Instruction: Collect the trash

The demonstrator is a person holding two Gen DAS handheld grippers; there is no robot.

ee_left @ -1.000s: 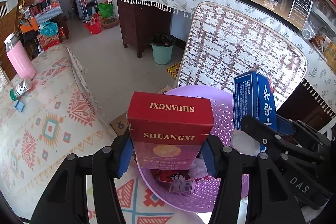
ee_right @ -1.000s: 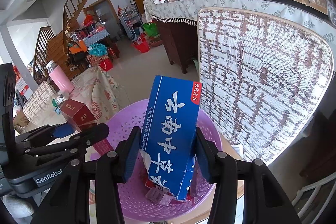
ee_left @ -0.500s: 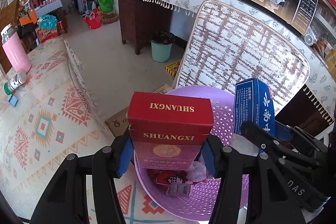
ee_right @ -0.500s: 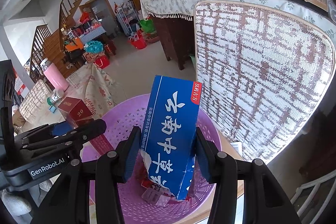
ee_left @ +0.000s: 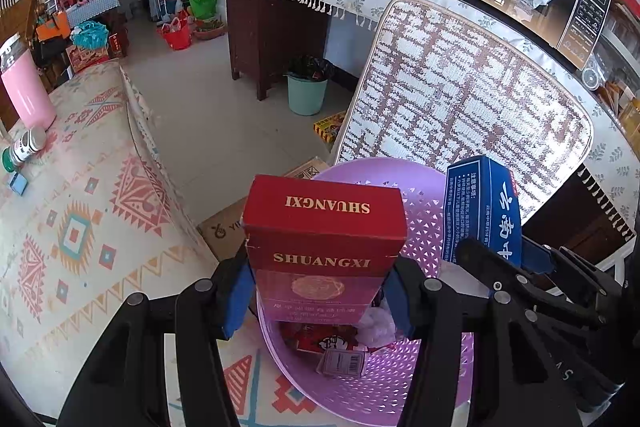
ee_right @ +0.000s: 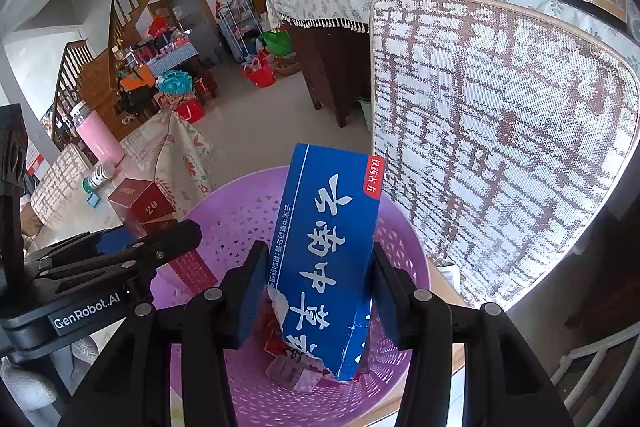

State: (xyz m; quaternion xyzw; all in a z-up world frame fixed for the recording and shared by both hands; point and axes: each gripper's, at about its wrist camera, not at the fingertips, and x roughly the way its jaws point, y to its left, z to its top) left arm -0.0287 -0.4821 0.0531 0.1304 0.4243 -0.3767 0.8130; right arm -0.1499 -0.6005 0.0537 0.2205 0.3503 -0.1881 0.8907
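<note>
Over the purple basket point(ee_left: 424, 223), left tool point(ee_left: 320, 301) grips a red carton point(ee_left: 324, 243), right tool point(ee_right: 316, 297) a torn blue box point(ee_right: 328, 251).

red box point(ee_left: 324, 251) nearer purple basket point(ee_left: 424, 195), blue box point(ee_right: 328, 259) lower

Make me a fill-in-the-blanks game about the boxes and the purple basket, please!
1. The left tool holds a box whose colour is ____.
2. The right tool holds a blue box with a torn ____ end.
3. Both boxes hang over a ____ basket with holes.
4. A bottle whose colour is ____ stands on the patterned cloth.

Missing words: red; bottom; purple; pink
</note>
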